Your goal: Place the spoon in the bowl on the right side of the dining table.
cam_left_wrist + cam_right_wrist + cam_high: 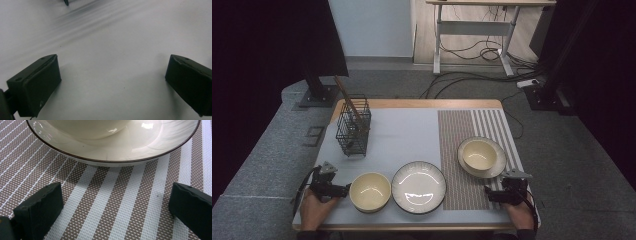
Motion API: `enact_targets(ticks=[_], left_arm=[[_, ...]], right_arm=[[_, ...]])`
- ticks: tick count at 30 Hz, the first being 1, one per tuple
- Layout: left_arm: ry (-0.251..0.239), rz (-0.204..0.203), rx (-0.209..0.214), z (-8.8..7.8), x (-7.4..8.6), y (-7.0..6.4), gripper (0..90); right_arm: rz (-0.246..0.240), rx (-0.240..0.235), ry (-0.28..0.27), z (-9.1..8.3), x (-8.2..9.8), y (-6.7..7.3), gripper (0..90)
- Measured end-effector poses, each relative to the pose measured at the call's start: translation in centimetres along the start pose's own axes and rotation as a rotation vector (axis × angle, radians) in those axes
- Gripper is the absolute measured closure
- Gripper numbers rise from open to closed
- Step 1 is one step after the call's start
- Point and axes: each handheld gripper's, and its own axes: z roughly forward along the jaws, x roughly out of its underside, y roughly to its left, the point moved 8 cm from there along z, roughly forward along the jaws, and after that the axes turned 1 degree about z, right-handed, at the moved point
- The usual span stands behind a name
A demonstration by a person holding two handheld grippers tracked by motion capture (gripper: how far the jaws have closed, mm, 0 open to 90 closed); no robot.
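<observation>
A: What do we see nearest the right gripper (pixel 502 192)?

B: A glossy cream ceramic bowl (pixel 478 154) sitting in a shallow cream dish with a thin dark rim (pixel 499 167), both on the brown-and-white striped woven placemat (pixel 462 145) at the counter's right. In the right gripper view the dish rim (pixel 112 161) lies just ahead of the jaws, which stand wide apart with nothing between them.

A: And the left gripper (pixel 332 189)?

B: It rests at the near left corner, just beside a second plain cream bowl (pixel 370 191). Its jaws are also spread, holding nothing, over the pale grey mat (pixel 112 62).

A: What else do we have on the counter (pixel 412 103)?

B: A round white plate with a dark ribbed rim (pixel 418 186) between the two bowls, and a black wire basket (pixel 353 129) at the far left holding what we take to be brown sticks, though they are too small to tell.

A: The room?

B: Grey carpet (pixel 257 165), dark curtains (pixel 267 40), a desk (pixel 472 25) with loose cables (pixel 477 75) behind.
</observation>
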Motion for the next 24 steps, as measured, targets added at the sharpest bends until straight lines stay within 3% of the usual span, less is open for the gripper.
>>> enact_targets(ticks=[24], left_arm=[[0.000, 0.000, 0.000, 0.00, 0.00, 0.00, 0.0]], right_arm=[[0.013, -0.018, 0.018, -0.49, -0.19, 0.27, 0.0]])
